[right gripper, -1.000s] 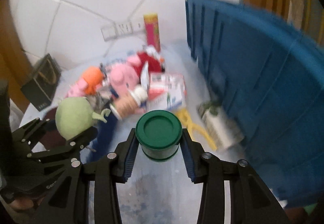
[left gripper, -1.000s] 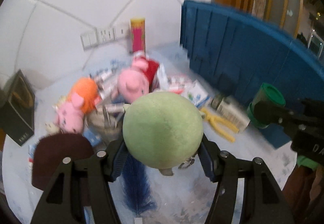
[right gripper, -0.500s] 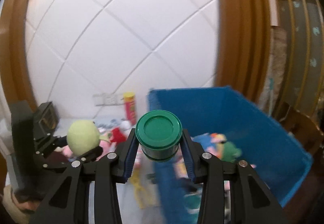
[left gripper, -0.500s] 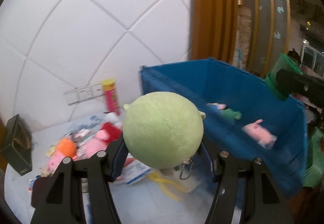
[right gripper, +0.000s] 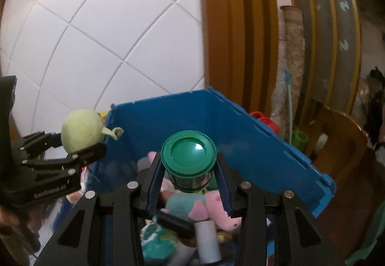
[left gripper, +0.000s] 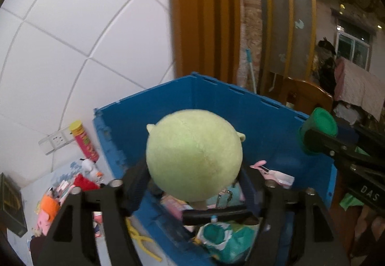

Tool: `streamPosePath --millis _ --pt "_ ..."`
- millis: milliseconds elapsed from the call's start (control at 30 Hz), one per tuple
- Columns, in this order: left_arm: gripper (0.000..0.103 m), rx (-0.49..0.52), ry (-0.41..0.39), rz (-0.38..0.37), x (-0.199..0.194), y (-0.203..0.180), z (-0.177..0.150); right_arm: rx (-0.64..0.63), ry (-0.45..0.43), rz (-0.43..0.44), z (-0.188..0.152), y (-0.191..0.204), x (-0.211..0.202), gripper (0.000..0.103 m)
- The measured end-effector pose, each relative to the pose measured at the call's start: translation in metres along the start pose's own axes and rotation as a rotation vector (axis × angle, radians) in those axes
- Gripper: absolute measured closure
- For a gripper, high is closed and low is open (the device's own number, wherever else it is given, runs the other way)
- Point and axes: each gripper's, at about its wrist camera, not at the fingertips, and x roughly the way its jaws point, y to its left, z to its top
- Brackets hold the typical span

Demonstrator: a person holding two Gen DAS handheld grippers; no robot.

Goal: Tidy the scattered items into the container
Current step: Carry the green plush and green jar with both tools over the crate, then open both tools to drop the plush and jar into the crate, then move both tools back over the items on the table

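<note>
**Both loads poised over the blue bin**

Here, a round green plush (left gripper: 193, 157) pinched between the pads of the left gripper (left gripper: 192, 184), held above the open blue container (left gripper: 240, 107) and just inside its left wall. Likewise a green-lidded jar (right gripper: 188, 157) squeezed between the blue-lined fingers (right gripper: 154, 184) of the right gripper (right gripper: 189, 187), lid turned toward the lens, long axis running roughly along the fingers, hanging over the middle of the container with pink and teal soft toys (right gripper: 204, 208) heaped below.

Seen from the right wrist, the plush sits close by the container's near-left corner, its little stalk (right gripper: 113, 132) overlapping the rim line; seen from the left wrist, the jar (left gripper: 317, 131) rides near the right wall. Hence the deciding relation: straight down from each pair of fingers lies the bin's inside, not the rim, so a simple parting of the fingers looks enough, judging by these views. Nearer the edge on the left side, though, so more risk there of the plush clipping the wall and rolling out.

Outside, beyond the left wall: a red-and-yellow tube (left gripper: 84, 140), pink and orange plush toys (left gripper: 48, 208), yellow pliers (left gripper: 142, 239), all on the pale surface, well apart from the bin's inside.
</note>
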Motion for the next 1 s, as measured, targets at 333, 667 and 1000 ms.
streamPosePath --millis 333,667,1000 --pt "0.005 -0.007 0.022 0.073 0.01 -0.01 -0.01 0.049 0.033 -0.017 -0.014 -0.04 0.011 0.0" --pt "0.005 -0.071 0.016 0.129 -0.009 0.021 -0.03 0.024 0.051 0.014 -0.022 -0.023 0.02 0.0" --pt "0.005 -0.176 0.008 0.219 -0.041 0.065 -0.072 0.017 0.042 0.121 -0.028 0.018 0.014 0.0"
